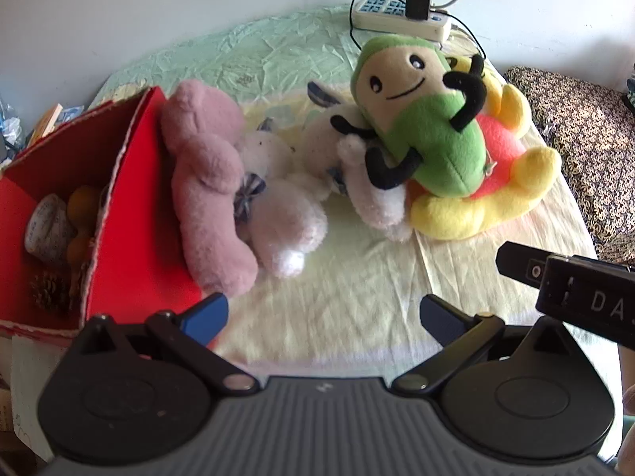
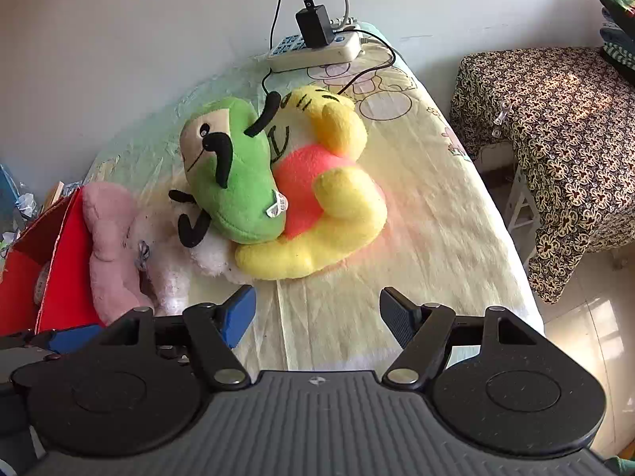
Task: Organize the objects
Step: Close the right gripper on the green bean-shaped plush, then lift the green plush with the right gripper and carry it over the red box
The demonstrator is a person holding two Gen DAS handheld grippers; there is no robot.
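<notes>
Hovering low over the pale yellow sheet (image 1: 357, 297): left gripper (image 1: 323, 311) and right gripper (image 2: 317, 313), both spread wide and gripping nothing. Lying piled just beyond: pink plush (image 1: 206, 190) leaning against the red box (image 1: 131, 206), white plush (image 1: 289, 218) beside it, green plush (image 1: 420, 119) resting across the white one and the yellow bear (image 1: 508, 182). Sitting inside the box: pine cone (image 1: 49, 291) and possibly a crumpled wrapper, blurred; trailing at the far edge, a power strip (image 2: 317, 49).

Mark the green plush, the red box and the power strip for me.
green plush (image 1: 432, 135), left wrist view, on its green belly.
red box (image 1: 135, 214), left wrist view, on its outer right wall.
power strip (image 2: 317, 53), right wrist view, on its white side below the black adapter.
</notes>
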